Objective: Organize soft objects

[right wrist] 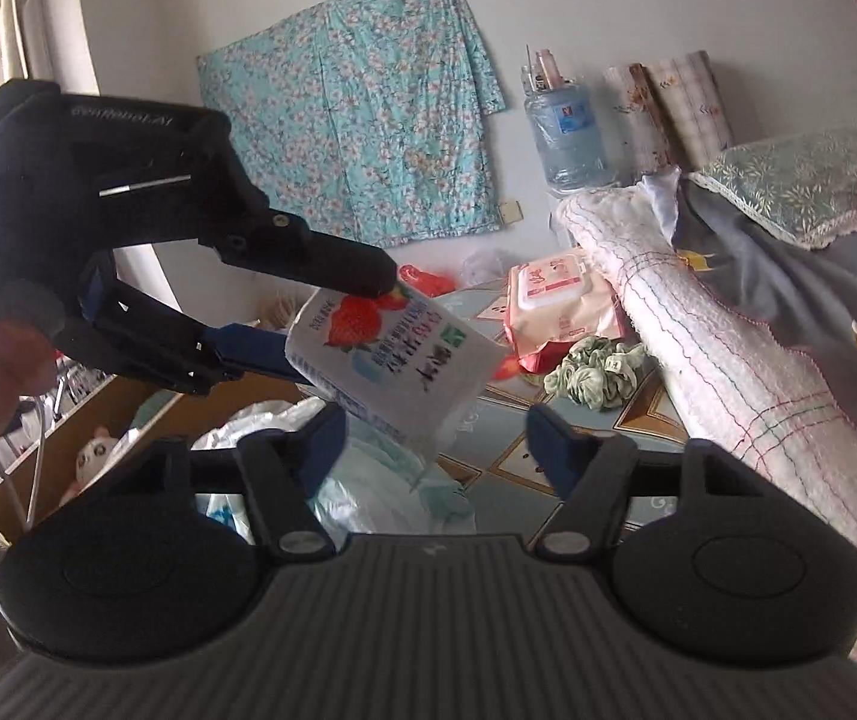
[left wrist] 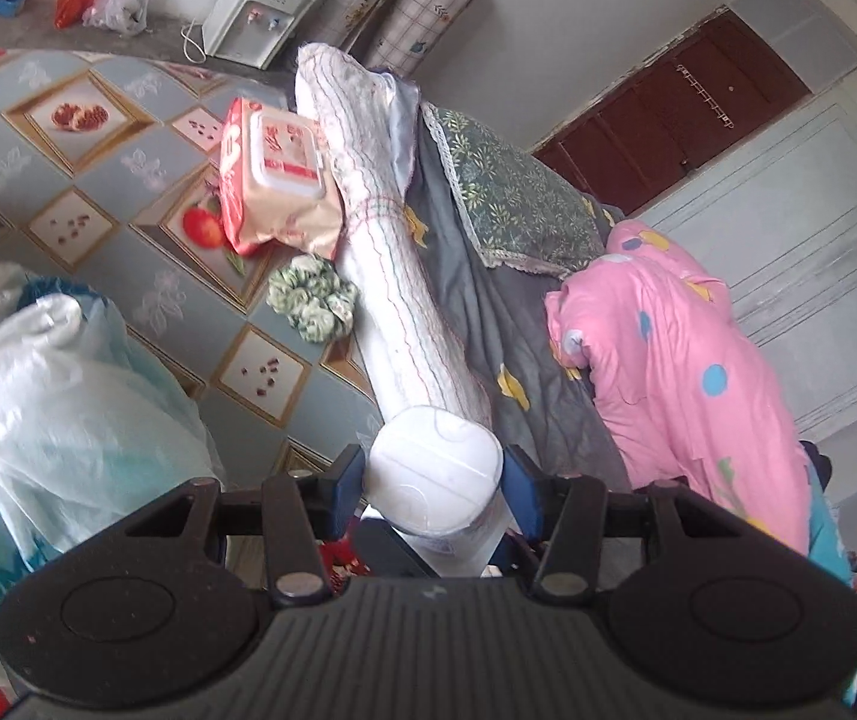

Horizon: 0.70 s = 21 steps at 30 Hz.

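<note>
A white tissue pack (right wrist: 389, 360) printed with strawberries is clamped between the fingers of the left gripper (right wrist: 332, 324), held in the air above the tabletop (left wrist: 98, 192). In the left wrist view the pack's end (left wrist: 434, 480) fills the gap between the blue pads. The right gripper (right wrist: 434, 438) sits just below the pack, its fingers released and parted with nothing gripped. On the patterned tabletop lie a wet-wipes pack (left wrist: 275, 180) and a green scrunchie (left wrist: 311, 300), beside a rolled white towel (left wrist: 404, 300). A translucent plastic bag (left wrist: 50, 408) holds something pale blue-green that cannot be made out.
</note>
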Each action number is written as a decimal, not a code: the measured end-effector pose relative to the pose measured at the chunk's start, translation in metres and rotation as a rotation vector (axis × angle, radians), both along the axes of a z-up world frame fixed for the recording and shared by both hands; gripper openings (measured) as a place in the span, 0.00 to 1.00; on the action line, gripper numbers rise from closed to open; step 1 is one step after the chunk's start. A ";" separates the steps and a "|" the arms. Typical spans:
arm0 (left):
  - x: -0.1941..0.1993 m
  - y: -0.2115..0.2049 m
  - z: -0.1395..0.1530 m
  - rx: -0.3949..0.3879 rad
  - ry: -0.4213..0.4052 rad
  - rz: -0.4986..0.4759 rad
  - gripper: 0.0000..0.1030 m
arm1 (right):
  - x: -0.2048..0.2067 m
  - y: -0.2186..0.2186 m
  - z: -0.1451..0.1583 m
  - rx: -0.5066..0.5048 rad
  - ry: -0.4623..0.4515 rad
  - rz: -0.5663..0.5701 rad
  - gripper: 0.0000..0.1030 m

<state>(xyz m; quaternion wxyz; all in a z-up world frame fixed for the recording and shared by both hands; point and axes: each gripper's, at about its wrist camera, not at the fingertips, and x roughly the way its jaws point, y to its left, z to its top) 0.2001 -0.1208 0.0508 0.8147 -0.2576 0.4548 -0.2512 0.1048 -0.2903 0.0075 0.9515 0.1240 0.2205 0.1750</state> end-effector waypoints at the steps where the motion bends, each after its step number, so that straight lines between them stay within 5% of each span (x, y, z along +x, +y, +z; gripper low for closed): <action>1: -0.002 -0.001 -0.002 -0.003 -0.003 0.005 0.49 | -0.002 0.001 -0.001 -0.005 0.000 0.009 0.40; 9: 0.000 -0.010 -0.027 -0.015 -0.005 -0.008 0.50 | -0.008 0.009 -0.009 -0.247 0.015 0.003 0.30; 15: 0.005 -0.020 -0.046 0.027 -0.021 -0.037 0.49 | 0.006 0.034 -0.028 -0.707 0.024 0.022 0.28; 17: 0.006 -0.024 -0.054 0.054 -0.024 -0.043 0.49 | 0.011 0.042 -0.042 -0.833 0.028 0.051 0.17; 21: 0.013 -0.019 -0.074 0.089 -0.003 -0.018 0.49 | 0.018 0.059 -0.078 -1.052 0.038 0.132 0.16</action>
